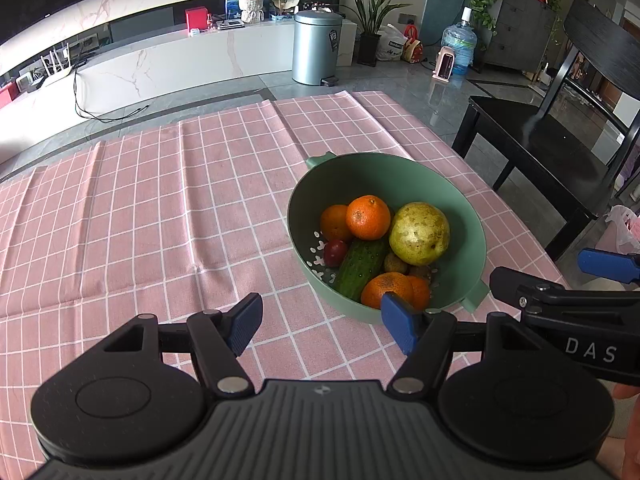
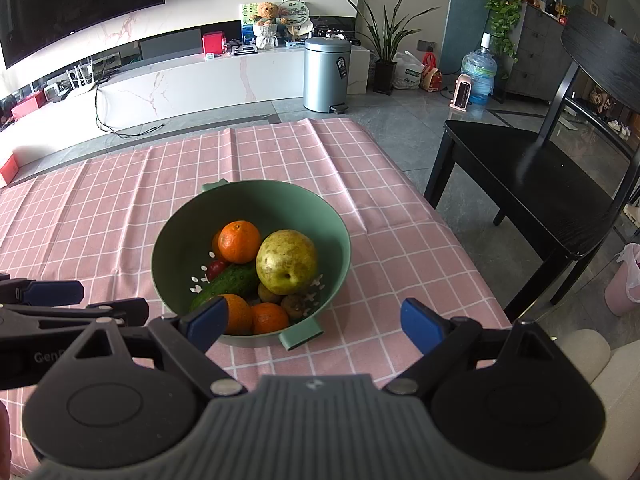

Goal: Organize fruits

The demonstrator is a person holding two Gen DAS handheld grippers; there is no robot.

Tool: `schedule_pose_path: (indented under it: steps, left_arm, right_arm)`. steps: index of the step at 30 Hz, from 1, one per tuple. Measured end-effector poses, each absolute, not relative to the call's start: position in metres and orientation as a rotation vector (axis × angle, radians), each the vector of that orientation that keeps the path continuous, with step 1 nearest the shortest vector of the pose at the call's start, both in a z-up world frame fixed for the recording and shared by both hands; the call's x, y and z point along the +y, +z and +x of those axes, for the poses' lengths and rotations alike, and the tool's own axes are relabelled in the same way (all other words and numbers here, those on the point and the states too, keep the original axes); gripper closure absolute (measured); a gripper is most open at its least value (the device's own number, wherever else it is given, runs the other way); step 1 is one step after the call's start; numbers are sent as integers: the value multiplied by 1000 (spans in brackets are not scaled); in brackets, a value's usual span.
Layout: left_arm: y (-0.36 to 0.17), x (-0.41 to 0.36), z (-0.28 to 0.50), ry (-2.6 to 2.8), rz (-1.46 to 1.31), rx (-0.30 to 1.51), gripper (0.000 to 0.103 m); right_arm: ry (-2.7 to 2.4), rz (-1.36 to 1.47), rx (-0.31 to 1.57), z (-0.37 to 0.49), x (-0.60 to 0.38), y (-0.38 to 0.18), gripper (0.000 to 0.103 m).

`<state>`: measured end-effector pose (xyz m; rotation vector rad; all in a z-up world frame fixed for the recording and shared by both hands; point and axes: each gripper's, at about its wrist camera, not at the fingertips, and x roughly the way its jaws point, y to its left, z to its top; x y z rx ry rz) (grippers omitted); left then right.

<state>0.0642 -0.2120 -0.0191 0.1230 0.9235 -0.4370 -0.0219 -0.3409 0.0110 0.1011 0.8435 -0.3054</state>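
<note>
The left gripper (image 1: 322,326) hovers over the pink checked table (image 1: 160,208), its two blue fingers (image 1: 244,322) spread apart and holding nothing. Right of it on the table sits one green bowl (image 1: 472,216) with two small handles. Inside it, from left to right, lie four oranges (image 1: 368,217), two at the far left and two at the near rim, one small red fruit (image 1: 335,252), one green cucumber (image 1: 360,266), two small brown fruits (image 1: 396,263) and one large yellow-green pear (image 1: 419,233). The right gripper (image 2: 316,320) hangs just near the bowl, fingers (image 2: 420,324) also wide apart and empty. One black chair (image 2: 532,184) stands right of the table.
</note>
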Motion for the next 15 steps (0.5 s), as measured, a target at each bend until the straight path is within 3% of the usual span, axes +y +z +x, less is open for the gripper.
schedule_pose_path:
  steps: [15]
  left_arm:
    - [-19, -214, 63, -439, 123, 926, 23]
  right_arm:
    - [-308, 105, 844, -25, -343, 12, 14]
